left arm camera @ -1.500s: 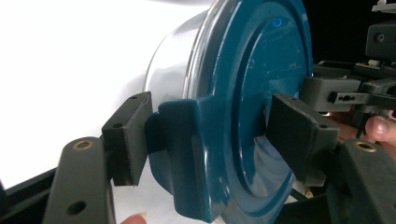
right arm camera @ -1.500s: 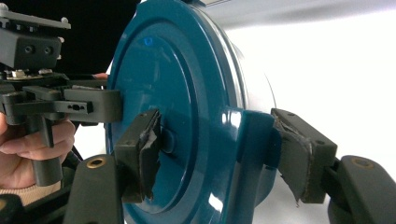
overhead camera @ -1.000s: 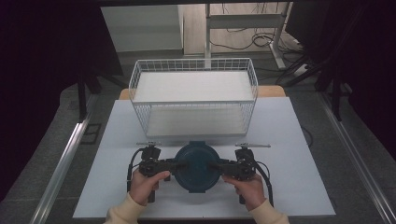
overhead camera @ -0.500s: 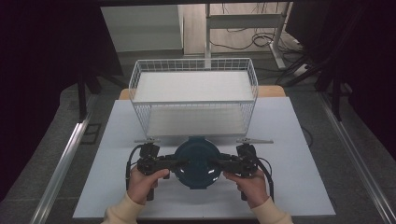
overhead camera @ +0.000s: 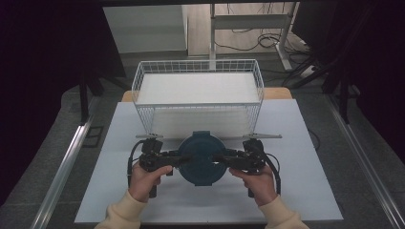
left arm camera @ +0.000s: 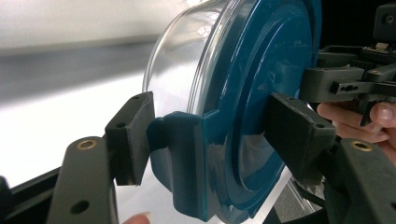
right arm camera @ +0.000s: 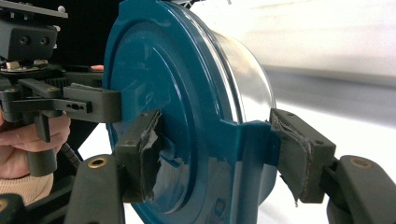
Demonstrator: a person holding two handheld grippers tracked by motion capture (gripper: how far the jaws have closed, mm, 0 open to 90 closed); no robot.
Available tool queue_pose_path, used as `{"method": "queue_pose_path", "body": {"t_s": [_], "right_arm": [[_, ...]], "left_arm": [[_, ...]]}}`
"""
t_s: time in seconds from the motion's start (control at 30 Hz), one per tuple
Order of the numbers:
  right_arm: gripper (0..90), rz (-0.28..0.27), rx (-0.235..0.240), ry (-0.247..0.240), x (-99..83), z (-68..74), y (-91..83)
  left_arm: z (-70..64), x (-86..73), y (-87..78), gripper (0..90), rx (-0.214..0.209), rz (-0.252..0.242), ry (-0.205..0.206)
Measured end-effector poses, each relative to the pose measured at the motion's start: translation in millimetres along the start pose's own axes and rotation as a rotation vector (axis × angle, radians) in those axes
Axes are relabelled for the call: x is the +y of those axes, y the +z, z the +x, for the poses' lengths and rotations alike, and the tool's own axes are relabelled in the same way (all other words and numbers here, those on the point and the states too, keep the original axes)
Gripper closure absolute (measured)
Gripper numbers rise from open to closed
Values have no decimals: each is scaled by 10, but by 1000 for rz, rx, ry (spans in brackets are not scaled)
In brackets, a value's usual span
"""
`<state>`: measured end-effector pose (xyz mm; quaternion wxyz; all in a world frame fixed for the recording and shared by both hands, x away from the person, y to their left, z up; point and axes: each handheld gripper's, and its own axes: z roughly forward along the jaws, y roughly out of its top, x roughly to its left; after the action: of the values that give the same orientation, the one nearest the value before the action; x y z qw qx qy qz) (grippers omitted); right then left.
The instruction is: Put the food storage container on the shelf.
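Observation:
A round clear container with a dark teal lid hangs between both grippers, just in front of the wire basket. My left gripper is shut on the lid's clip at its left side, and my right gripper is shut on the clip at its right side. In the left gripper view the jaws of the left gripper pinch the teal clip of the container, lid facing right. In the right gripper view the right gripper clamps the opposite clip of the container. Its clear bowl looks empty.
A white wire basket with a white floor stands at the back of the white table board, right behind the container. Dark floor and a metal rail lie to the left. Desk legs and cables stand beyond the basket.
Both grippers and the container have shifted a little away from the person, closer to the basket front. The grips are unchanged.

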<state>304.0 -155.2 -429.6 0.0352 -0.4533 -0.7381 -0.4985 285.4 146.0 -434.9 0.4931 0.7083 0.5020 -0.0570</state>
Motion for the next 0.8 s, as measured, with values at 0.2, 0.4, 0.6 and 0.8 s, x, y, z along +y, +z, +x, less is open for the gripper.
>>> {"method": "queue_pose_path", "body": {"t_s": [0.2, 0.4, 0.6, 0.8], "right_arm": [[363, -16, -4, -23, 156, 58, -61], [363, -36, -4, -46, 335, 130, -127], [364, -54, -7, -69, 524, 212, -194], [364, -66, -14, -100, 720, 287, -252]], "left_arm": [[-61, 153, -68, 343, -1, -15, 19], [-146, 330, -158, 344, 3, -33, 42], [-212, 499, -246, 344, -3, -51, 55], [-275, 663, -327, 344, -4, -74, 64]]}}
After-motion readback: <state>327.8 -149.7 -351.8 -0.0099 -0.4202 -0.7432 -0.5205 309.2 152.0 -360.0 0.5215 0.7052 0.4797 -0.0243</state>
